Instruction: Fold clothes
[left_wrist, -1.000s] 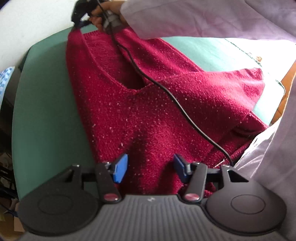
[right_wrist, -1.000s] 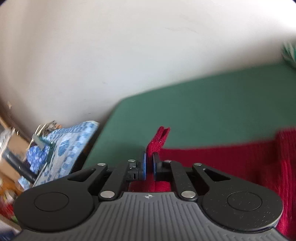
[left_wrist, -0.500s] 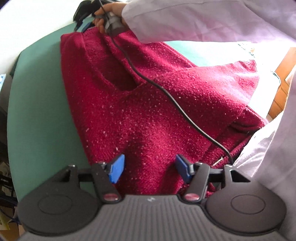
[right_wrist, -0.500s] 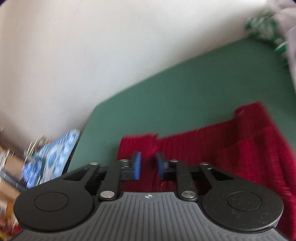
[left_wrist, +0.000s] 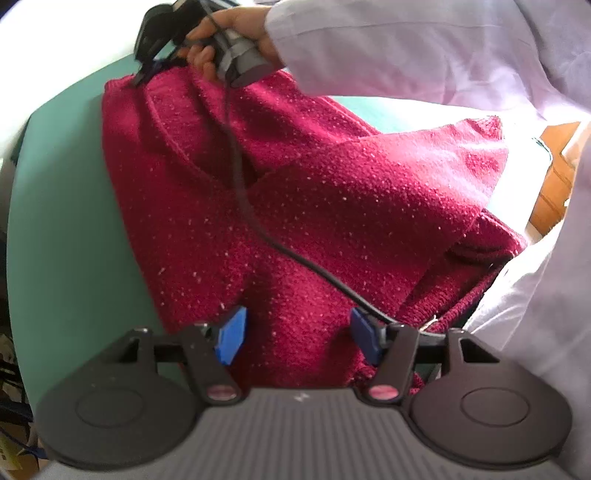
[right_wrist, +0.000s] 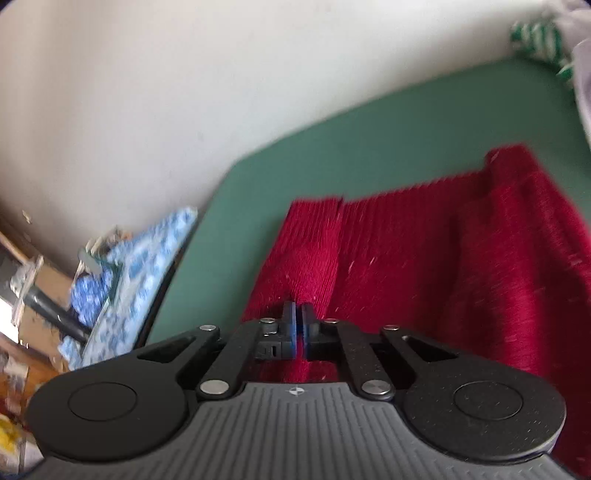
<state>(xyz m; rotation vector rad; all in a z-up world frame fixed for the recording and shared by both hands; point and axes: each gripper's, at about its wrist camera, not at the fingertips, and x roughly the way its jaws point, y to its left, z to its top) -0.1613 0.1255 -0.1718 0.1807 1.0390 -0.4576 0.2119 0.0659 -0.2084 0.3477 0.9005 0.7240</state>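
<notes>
A dark red knit sweater lies spread on the green table, with one part folded over its right side. My left gripper hovers open over the near hem, its blue pads wide apart above the knit. At the sweater's far corner a hand holds my right gripper, tips down at the cloth. In the right wrist view that gripper is shut, pads together just above the sweater; I see no cloth pinched between them. A black cable trails across the sweater.
A person's pale sleeve crosses the top and right. Off the table's left edge sit a blue-and-white patterned cloth and clutter. A green-striped cloth lies at the far right. Wooden furniture stands beyond the table.
My right gripper let go of the raised sweater corner, opened, then shut again empty while drawing back over the sweater. The corner now lies flat. The left gripper stayed put.
</notes>
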